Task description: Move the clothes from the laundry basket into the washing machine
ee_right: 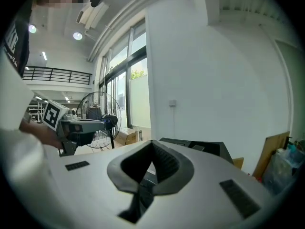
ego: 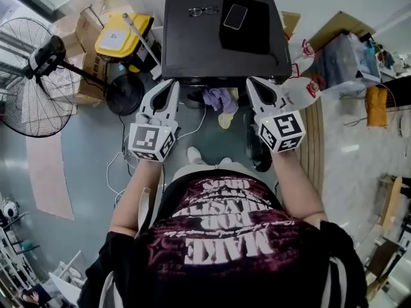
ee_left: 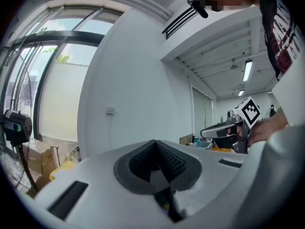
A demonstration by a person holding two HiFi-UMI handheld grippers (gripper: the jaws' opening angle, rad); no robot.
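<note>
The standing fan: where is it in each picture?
Head view: the standing fan is at far left.
Left gripper view: the fan hugs the left edge, partly cut off.
Right gripper view: the fan stands left of centre.
Shared landmark: cardboard boxes beside it.

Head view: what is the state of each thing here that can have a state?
Left gripper: shut, empty.
Right gripper: shut, empty.
Black smartphone: screen dark, lying on the black box-shaped washing machine.
Purple garment: crumpled, below the machine's front edge, not inside.
Black standing fan: upright; whether it runs, cannot tell.
</note>
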